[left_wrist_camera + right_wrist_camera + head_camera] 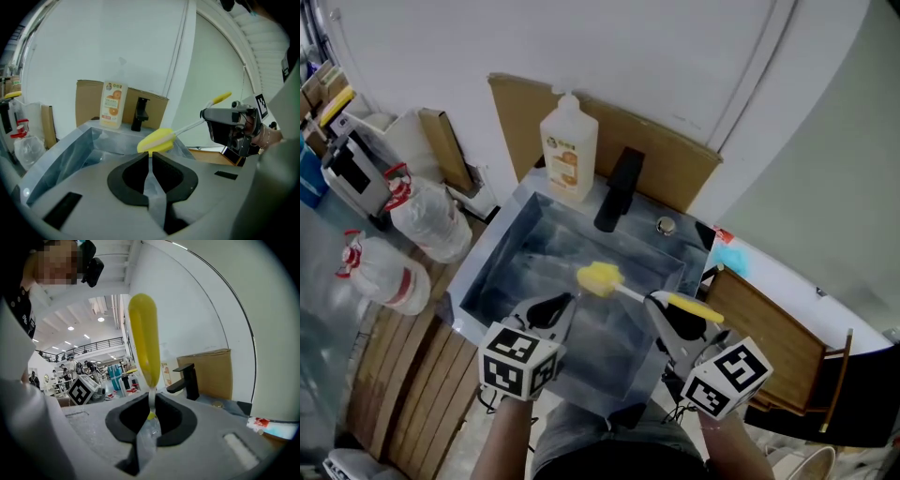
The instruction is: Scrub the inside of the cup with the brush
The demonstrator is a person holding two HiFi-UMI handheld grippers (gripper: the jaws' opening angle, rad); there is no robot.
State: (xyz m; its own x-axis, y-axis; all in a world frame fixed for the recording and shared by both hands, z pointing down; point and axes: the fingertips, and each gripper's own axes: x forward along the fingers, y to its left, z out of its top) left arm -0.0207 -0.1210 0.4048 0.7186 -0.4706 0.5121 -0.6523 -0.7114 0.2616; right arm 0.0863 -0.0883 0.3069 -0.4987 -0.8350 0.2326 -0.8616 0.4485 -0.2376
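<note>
Poking out of the right gripper (673, 317), whose jaws are clamped on its yellow handle, the long brush (602, 278) with a white stem and yellow sponge head lies over the grey sink (487, 272). Its length runs leftward, so the head hangs just beyond the tips of the left gripper (551, 311). That gripper's jaws are pressed together, seemingly on nothing. I can spot no cup anywhere, so scrubbing looks unstarted.
</note>
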